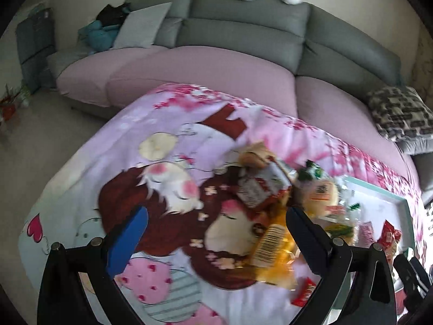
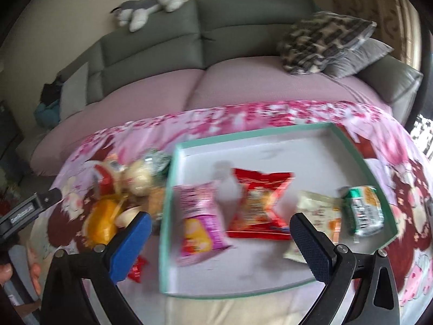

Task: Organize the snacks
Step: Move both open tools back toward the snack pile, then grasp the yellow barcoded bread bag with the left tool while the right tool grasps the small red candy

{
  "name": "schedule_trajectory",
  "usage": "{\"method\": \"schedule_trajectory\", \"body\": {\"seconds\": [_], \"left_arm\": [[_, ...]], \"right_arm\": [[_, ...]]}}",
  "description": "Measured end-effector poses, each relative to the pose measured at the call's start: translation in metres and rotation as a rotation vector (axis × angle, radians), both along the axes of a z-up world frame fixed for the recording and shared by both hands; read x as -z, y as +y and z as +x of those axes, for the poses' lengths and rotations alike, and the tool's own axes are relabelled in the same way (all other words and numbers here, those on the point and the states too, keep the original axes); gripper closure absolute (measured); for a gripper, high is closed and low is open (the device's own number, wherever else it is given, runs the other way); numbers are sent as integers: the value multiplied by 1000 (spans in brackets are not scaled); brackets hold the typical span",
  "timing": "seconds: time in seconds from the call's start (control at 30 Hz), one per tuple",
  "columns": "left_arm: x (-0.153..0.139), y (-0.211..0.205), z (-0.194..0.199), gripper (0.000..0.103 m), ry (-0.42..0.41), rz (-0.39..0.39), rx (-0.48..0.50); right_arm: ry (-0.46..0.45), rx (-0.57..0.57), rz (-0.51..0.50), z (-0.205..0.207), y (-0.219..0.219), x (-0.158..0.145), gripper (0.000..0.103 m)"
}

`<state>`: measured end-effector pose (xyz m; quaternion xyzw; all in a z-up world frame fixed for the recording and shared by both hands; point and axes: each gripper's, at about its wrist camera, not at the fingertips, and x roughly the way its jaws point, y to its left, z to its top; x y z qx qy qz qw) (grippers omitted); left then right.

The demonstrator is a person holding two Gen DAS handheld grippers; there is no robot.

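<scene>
Sofa [image 2: 243, 81] behind, bench under a printed cloth [image 1: 167, 157] in front. I'm working over the cloth.

Tray [image 2: 173, 162], teal rim, sits on the right half of the cloth. Four packs are in it, in a rough row: pink pack [image 2: 199, 222], red pack [image 2: 261, 205], cream pack [image 2: 315, 211], green pack [image 2: 364, 211]. Back half of the tray is bare.

Pile [image 1: 273, 203] of loose snacks lies on the cloth just left of the tray's left wall. Biggest item near me is the yellow pack [image 1: 273, 246]; its barcode end points away from me and a bit left, long axis running roughly along my line of sight. Small red wrapper [image 1: 304, 295] sits apart, near the tray's front-left corner. Both views are motion-blurred, so I can't read labels.

Left gripper [image 1: 216, 233]: jaws spread wide, nothing between them. The pile lies to the right of its centreline, the yellow pack just inside the right finger [image 1: 305, 233].

Right gripper [image 2: 222, 243]: jaws spread wide too, empty, hanging over the tray's front half with the pink and red packs between the fingers below.

Key relation: the pile is right of the left jaws and left of the tray. My call is the left is nearer. It needs to shift right and go down on the yellow pack, closing across its short axis. Risk: crinkly film slips, and the neighbours get dragged along.
</scene>
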<state>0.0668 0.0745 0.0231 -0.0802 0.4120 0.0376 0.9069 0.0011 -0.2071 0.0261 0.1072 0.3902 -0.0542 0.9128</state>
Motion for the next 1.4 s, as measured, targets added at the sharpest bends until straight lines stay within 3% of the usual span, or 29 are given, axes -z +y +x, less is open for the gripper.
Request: {"method": "schedule_trajectory", "body": {"seconds": [0.27, 0.57, 0.87, 0.97, 1.1, 1.17, 1.33, 1.4], "left_arm": [[8, 22, -4, 1, 8, -15, -35], [25, 25, -1, 1, 82, 1, 0], [46, 15, 5, 1, 185, 4, 48], [49, 15, 6, 1, 193, -19, 44], [52, 13, 7, 1, 209, -49, 50], [52, 11, 8, 1, 213, -62, 59], [50, -2, 12, 1, 192, -79, 101], [50, -10, 13, 2, 185, -99, 130]], "right_arm": [[13, -138, -11, 8, 50, 6, 1], [80, -235, -12, 13, 83, 23, 22], [170, -298, -1, 18, 103, 47, 36], [205, -301, 3, 20, 106, 56, 45], [237, -293, 13, 23, 106, 65, 49], [245, -293, 11, 22, 106, 67, 57], [248, -300, -4, 23, 109, 69, 59], [249, -300, -6, 24, 110, 70, 66]]}}
